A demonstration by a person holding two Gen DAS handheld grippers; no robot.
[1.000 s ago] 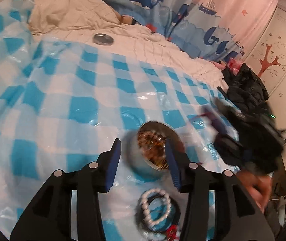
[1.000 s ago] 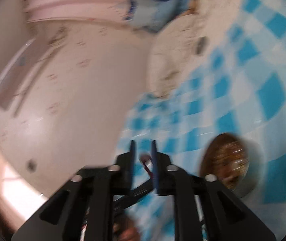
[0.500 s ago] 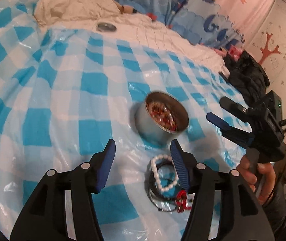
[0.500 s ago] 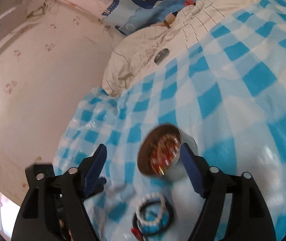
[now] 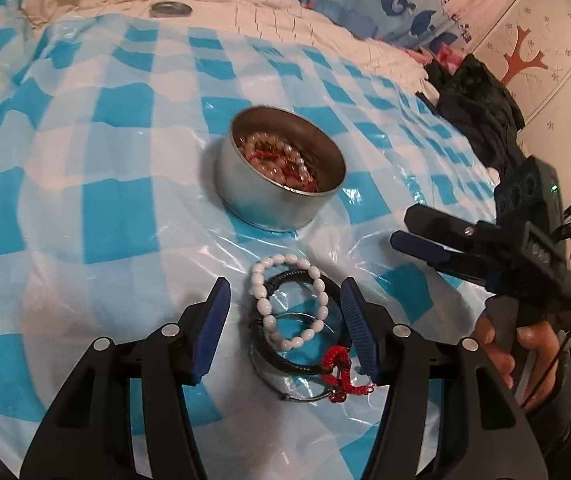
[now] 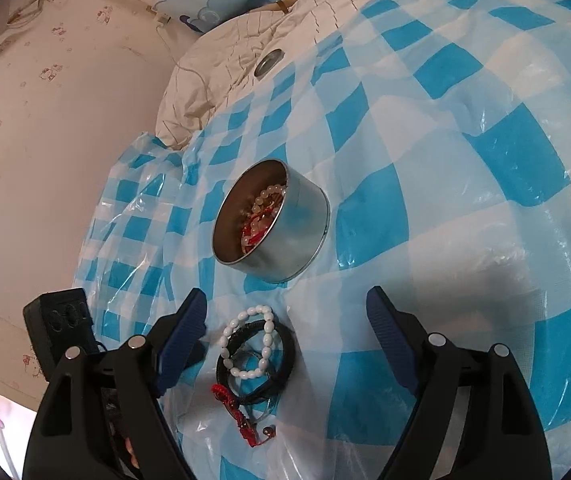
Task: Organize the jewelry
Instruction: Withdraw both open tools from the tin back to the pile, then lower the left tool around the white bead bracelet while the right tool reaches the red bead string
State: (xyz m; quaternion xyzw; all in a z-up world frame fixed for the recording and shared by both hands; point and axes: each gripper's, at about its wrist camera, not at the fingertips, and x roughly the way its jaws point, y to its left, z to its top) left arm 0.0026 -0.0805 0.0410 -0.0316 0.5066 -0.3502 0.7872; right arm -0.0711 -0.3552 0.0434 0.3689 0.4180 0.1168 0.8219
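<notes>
A round metal tin [image 5: 281, 184] [image 6: 285, 232] holding beaded bracelets sits on the blue checked plastic sheet. In front of it lies a pile of jewelry: a white bead bracelet [image 5: 289, 304] [image 6: 249, 344], black bands [image 5: 285, 360] [image 6: 285, 360] and a red cord [image 5: 341, 372] [image 6: 241, 416]. My left gripper [image 5: 285, 328] is open and empty, its fingers on either side of the pile. My right gripper [image 6: 285, 340] is open wide and empty, just above the pile; it also shows in the left wrist view [image 5: 445, 236].
The tin's lid [image 5: 171, 9] [image 6: 267, 63] lies far back on the cream quilt [image 5: 305, 28]. A black garment [image 5: 477, 108] lies at the right edge of the bed. A wall [image 6: 45, 120] runs along the bed's far side.
My right gripper has opened and let a red bracelet fall into the tin, then swung back over the pile. My left gripper has pulled back from the tin to the pile.
</notes>
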